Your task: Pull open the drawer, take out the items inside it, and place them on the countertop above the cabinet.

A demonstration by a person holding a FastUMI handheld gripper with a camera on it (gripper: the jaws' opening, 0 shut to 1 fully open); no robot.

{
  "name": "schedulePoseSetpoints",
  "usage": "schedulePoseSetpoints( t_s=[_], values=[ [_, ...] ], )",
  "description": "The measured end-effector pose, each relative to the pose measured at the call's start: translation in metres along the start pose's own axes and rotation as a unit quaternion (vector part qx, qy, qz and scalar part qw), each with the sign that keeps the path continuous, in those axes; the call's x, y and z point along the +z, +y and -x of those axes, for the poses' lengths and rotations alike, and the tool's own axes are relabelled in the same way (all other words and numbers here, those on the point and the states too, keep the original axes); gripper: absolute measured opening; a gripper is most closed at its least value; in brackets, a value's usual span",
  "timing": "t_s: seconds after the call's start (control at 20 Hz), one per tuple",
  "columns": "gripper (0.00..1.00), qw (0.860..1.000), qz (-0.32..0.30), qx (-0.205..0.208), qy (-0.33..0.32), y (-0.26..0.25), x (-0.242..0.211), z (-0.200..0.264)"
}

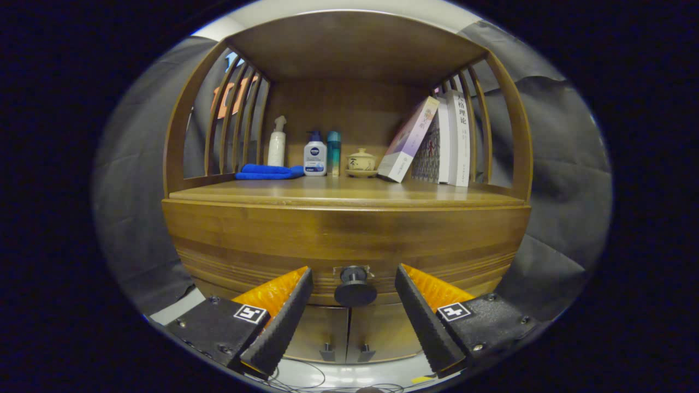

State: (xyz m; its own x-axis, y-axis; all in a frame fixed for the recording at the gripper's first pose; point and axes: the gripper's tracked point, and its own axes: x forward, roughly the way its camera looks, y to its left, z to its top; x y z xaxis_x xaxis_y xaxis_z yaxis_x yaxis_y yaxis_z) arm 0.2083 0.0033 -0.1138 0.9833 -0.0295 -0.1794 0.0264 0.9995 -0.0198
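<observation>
Drawer [349,240] closed, curved brown wood front, black round knob [355,287] between released claw [354,284] fingers.

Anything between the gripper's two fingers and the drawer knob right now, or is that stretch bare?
Bare. In the gripper view the open gripper has the black drawer knob in the gap between its fingers, untouched, with nothing in the way.

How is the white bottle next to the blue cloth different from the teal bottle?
The white pump bottle is plain white with a long nozzle on top; the teal bottle is slim, with a flat cap. The white one stands right behind the folded blue cloth; the teal one stands nearer the little lidded teacup. Both stand upright at the back of the countertop, far beyond the open tongs flanking the drawer knob.
</observation>
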Motion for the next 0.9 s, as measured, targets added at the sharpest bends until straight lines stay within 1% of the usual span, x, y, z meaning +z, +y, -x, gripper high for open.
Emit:
schedulePoseSetpoints(
  t_s=[0.1,0.2,0.35,0.55,0.7,0.9],
  values=[
    [0.98,1.000,0.011,0.002,0.009,0.002,-0.007,-0.009],
    [0.93,1.000,0.014,0.005,0.009,0.002,-0.010,-0.012],
    [0.75,1.000,0.005,0.004,0.011,0.000,-0.014,-0.021],
    [0.54,1.000,-0.015,0.002,0.003,-0.004,-0.013,-0.021],
    [0.45,1.000,-0.014,0.013,0.017,-0.002,-0.014,-0.018],
    [0.40,1.000,0.004,0.009,0.020,-0.002,-0.015,-0.015]
  ],
)
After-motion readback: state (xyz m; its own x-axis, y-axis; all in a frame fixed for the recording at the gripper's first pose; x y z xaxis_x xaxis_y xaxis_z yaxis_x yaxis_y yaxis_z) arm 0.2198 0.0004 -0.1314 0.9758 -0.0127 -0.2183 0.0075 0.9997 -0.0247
